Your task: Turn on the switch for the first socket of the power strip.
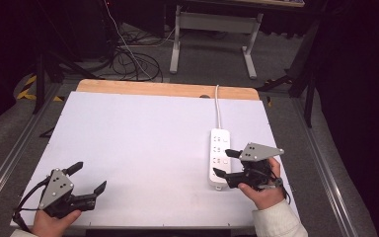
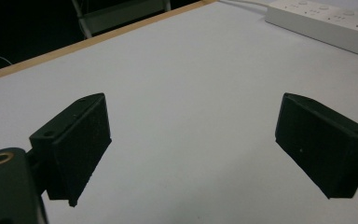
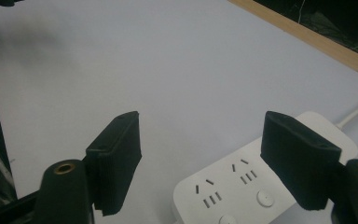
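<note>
Two hand-held grippers are recorded over a white table (image 1: 143,148). The right gripper (image 1: 220,162) is held just above the near end of a white power strip (image 1: 219,154), which lies flat toward the right side of the table, its white cable (image 1: 217,106) led away to the far wooden edge (image 1: 168,89). Its jaws are spread apart, nothing clasped; the strip's sockets are seen below and between them. The left gripper (image 1: 89,177) is held near the front left corner, jaws wide apart over bare surface, well apart from the strip.
</note>
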{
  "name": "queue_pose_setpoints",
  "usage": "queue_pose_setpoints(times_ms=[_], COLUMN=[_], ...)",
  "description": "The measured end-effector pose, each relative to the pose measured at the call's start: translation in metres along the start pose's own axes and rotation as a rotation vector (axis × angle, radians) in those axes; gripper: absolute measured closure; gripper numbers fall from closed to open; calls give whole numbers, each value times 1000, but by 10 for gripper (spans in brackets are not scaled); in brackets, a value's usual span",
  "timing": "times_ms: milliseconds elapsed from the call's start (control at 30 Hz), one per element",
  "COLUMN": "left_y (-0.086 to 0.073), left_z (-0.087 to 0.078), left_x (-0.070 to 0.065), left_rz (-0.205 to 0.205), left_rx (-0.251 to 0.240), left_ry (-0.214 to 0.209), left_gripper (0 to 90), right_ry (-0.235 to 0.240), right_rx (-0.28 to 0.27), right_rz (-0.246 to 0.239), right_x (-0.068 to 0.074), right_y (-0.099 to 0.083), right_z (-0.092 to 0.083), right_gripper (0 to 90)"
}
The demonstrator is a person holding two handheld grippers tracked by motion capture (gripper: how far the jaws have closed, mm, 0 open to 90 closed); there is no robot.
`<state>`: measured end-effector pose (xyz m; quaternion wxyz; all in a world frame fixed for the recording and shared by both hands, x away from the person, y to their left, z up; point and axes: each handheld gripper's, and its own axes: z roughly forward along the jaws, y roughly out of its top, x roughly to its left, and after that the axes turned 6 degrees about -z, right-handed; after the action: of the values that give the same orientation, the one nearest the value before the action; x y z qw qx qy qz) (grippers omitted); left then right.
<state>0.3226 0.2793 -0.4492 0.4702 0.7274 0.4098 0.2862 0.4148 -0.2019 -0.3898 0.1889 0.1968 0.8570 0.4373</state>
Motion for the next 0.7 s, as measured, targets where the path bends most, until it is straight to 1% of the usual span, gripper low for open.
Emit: queue_pose_setpoints(times_ms=[167,200,300,333,400,467,500,533,700], left_y=[0,0,0,0,0,0,0,0,0], left_z=[0,0,0,0,0,0,0,0,-1], left_x=[0,0,0,0,0,1,1,0,1], left_rz=[0,0,2,3,2,1,2,2,0], left_rx=[-3,-4,-1,-1,-2,-3,-2,-2,-4], left_ry=[-2,-1,-2,-2,-1,-2,-1,-2,1], left_gripper=[107,107,107,107,107,107,107,107,107], right_ry=[-7,-11,-18,-22,-24,-6,-6,-17,-40], right_rx=[1,3,1,5,13,-7,-7,-24,-21], right_rz=[6,14,20,28,39,50,50,48,45], right_x=[-5,-9,-13,-16,-19,-21,-21,-23,-29], right_y=[2,2,2,2,3,3,3,3,5], right_z=[1,3,4,5,7,9,9,11,14], right_gripper=[290,290,290,291,326,350,350,367,412])
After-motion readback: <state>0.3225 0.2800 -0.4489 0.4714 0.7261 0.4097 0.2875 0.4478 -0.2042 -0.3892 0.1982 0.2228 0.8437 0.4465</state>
